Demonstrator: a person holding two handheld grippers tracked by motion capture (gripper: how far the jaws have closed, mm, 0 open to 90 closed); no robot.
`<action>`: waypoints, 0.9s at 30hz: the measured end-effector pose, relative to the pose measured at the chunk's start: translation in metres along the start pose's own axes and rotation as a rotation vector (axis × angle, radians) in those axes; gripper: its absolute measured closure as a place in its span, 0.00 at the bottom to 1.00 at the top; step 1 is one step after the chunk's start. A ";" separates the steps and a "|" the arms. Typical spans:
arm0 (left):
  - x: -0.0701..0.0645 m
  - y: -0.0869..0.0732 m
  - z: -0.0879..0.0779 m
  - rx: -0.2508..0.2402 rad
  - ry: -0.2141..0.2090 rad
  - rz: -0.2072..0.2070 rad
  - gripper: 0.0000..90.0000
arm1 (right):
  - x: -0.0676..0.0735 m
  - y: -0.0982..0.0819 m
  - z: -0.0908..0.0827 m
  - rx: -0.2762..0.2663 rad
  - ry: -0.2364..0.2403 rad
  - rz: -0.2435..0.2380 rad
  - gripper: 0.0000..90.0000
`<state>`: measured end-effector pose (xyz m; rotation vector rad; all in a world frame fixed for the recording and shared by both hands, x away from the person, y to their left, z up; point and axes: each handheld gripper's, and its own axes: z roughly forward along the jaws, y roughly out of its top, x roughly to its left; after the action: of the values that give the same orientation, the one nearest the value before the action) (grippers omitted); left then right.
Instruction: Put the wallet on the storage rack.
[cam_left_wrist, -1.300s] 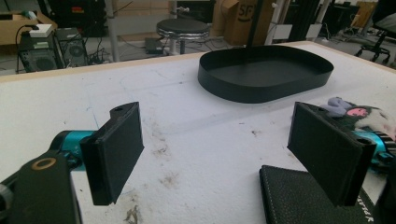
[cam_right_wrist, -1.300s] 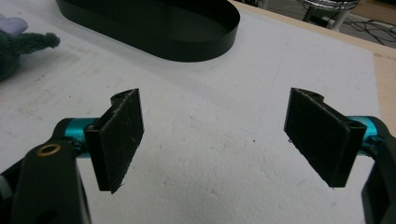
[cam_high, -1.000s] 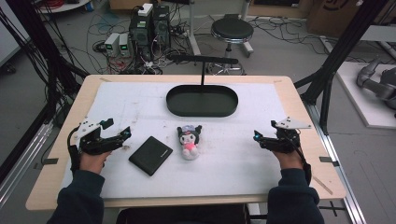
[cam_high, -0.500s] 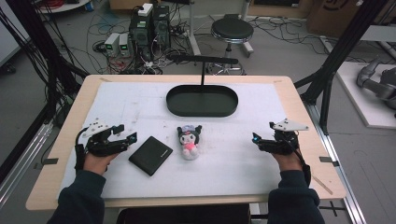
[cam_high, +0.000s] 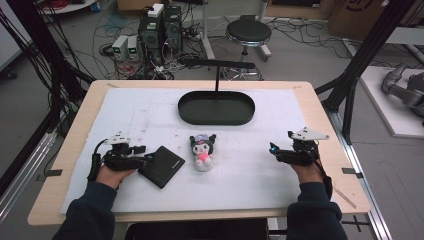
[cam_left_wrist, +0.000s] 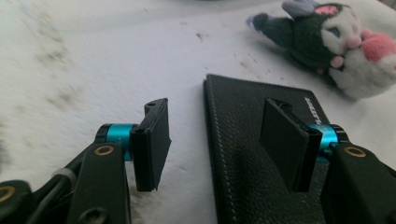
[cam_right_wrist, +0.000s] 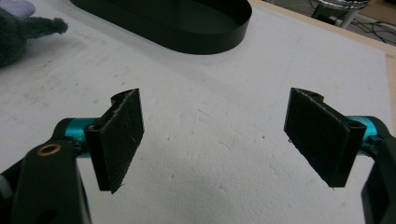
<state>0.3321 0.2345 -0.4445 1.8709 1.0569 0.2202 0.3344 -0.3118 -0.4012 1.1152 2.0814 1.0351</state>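
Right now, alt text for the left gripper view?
The left gripper sits low over a white foam mat, its jaws just closing astride the left edge of a flat black textured leather wallet, pads not yet pressing it. A dark-and-white plush toy with pink details lies beyond, upper right.

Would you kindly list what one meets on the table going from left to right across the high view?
Left tongs → black wallet → plush toy → right tongs. The black oval tray lies farther back, spanning above the toy, so it is left out of the order.
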 end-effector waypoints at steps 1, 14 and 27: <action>-0.001 -0.001 0.004 0.027 -0.021 -0.010 0.47 | 0.001 0.000 0.000 0.002 0.000 -0.001 0.22; -0.006 -0.001 0.005 0.031 -0.027 0.023 0.89 | 0.002 0.001 0.001 0.004 0.005 -0.005 0.22; 0.004 0.007 -0.015 -0.108 -0.020 -0.041 0.95 | 0.001 0.000 0.001 0.007 0.001 -0.004 0.22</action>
<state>0.3307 0.2452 -0.4317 1.7502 1.0485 0.2298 0.3347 -0.3105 -0.4017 1.1141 2.0885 1.0281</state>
